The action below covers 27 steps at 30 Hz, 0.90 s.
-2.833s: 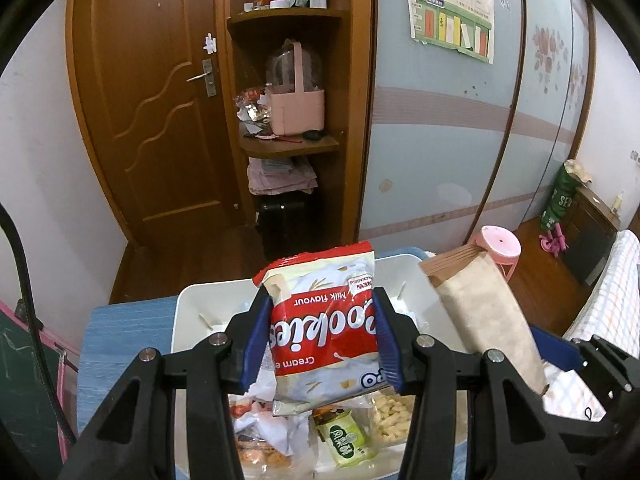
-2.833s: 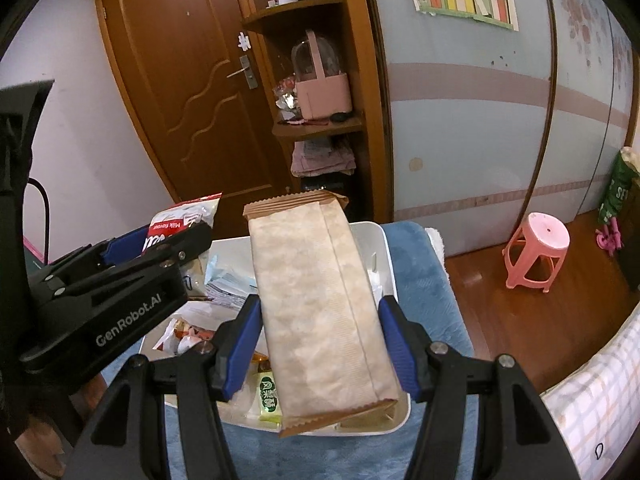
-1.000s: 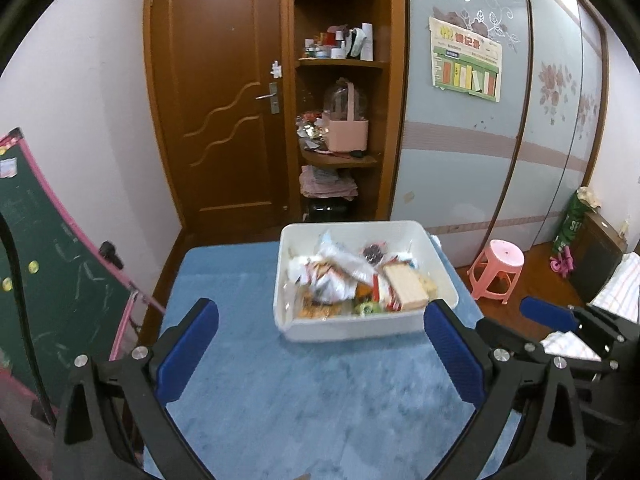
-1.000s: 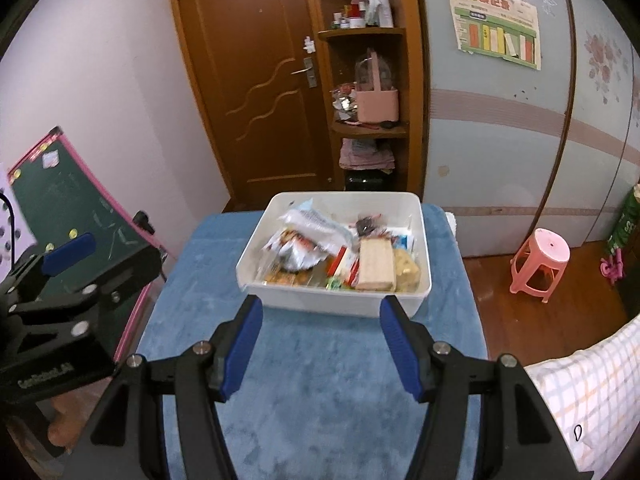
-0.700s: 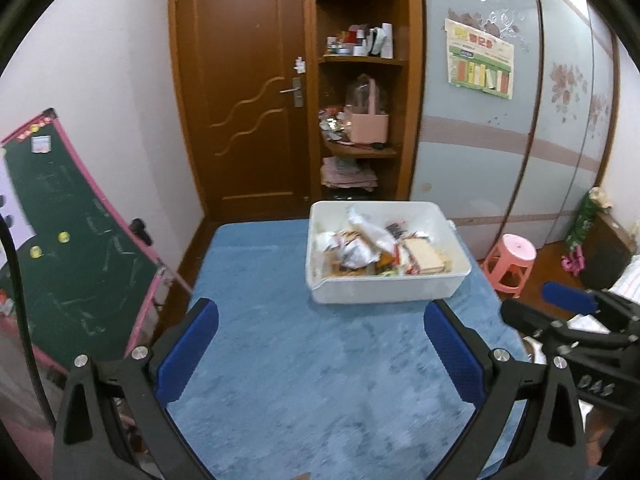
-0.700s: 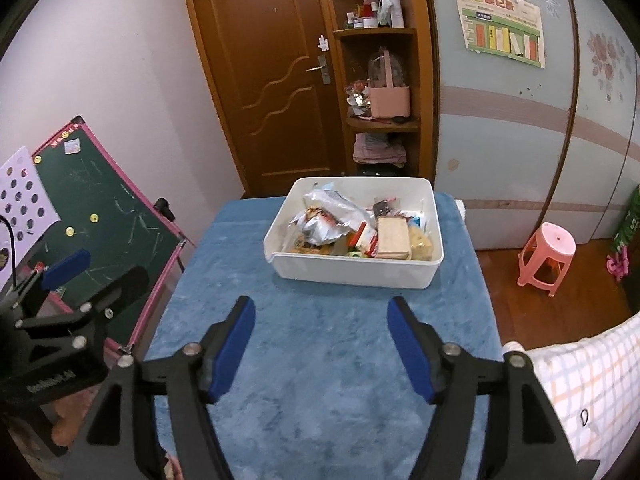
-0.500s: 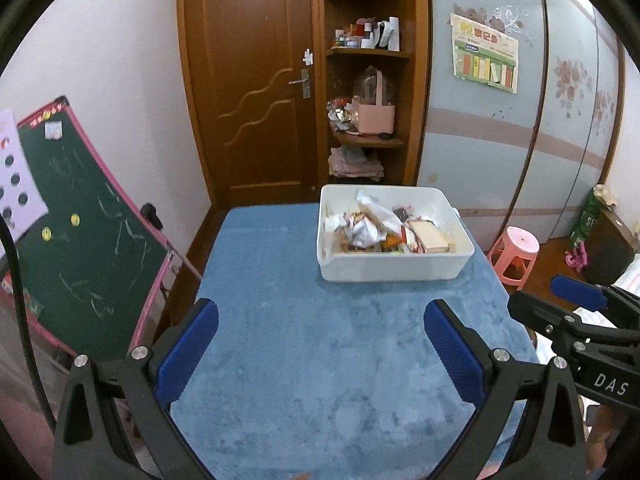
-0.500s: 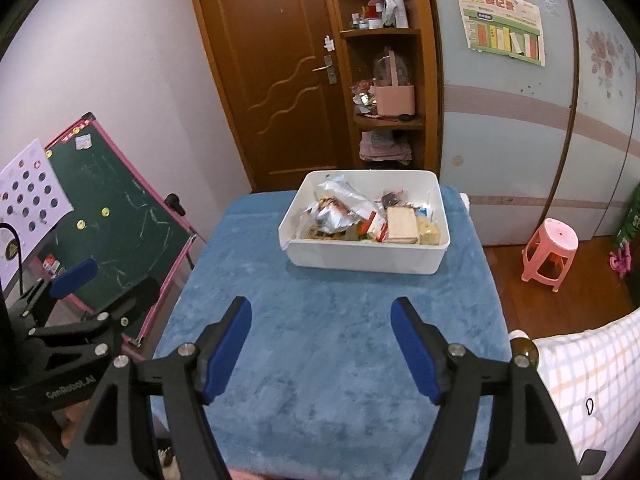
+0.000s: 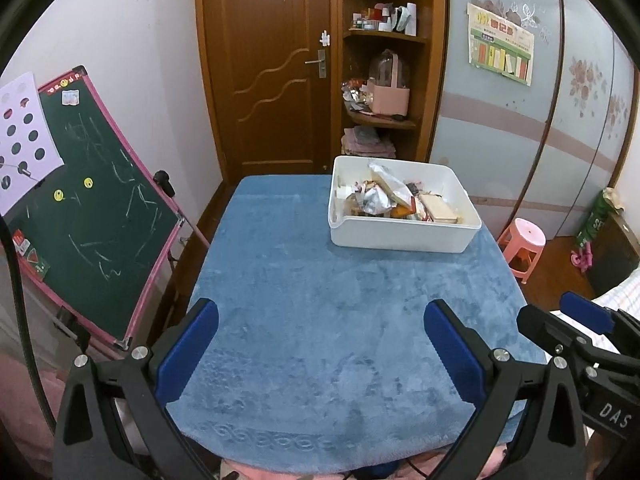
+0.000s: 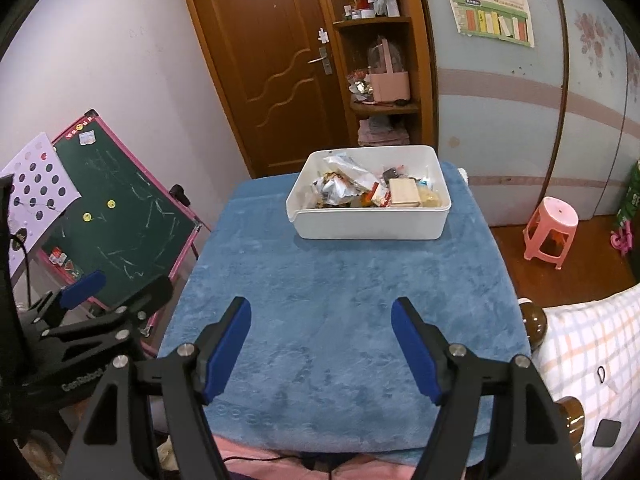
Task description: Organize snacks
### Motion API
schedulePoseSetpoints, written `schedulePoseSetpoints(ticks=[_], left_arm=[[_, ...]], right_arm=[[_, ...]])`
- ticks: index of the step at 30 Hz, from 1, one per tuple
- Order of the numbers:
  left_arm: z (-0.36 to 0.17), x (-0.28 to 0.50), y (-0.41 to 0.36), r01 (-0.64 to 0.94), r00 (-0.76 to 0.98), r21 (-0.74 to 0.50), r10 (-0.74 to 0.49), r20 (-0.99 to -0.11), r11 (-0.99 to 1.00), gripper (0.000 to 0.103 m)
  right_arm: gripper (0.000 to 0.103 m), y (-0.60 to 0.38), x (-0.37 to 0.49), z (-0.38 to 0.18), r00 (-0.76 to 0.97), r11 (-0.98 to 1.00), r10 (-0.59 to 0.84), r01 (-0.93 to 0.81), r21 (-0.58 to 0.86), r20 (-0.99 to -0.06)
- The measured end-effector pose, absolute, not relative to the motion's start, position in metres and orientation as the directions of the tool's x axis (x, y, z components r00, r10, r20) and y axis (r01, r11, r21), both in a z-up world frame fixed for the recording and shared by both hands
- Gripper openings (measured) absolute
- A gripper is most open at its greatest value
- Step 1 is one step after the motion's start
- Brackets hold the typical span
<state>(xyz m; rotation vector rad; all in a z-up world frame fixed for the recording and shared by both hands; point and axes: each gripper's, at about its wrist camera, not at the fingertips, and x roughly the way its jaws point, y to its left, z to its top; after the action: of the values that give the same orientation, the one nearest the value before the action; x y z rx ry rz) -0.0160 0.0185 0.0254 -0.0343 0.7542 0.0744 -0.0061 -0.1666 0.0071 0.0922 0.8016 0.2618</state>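
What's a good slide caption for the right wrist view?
Open right gripper above blue tablecloth, facing white bin filled with snacks.

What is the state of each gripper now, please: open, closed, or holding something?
Left gripper: open, holding nothing.
Right gripper: open, holding nothing.
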Motion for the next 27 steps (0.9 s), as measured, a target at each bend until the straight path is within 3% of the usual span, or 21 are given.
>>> schedulePoseSetpoints(ticks=[27], left_arm=[[0.008, -0.011, 0.015, -0.086, 0.703, 0.011, 0.068, -0.708, 0.996, 0.102]], right_arm=[[0.074, -0.164, -0.006, 0.001, 0.688, 0.973, 0.23, -0.176, 0.149, -0.689]])
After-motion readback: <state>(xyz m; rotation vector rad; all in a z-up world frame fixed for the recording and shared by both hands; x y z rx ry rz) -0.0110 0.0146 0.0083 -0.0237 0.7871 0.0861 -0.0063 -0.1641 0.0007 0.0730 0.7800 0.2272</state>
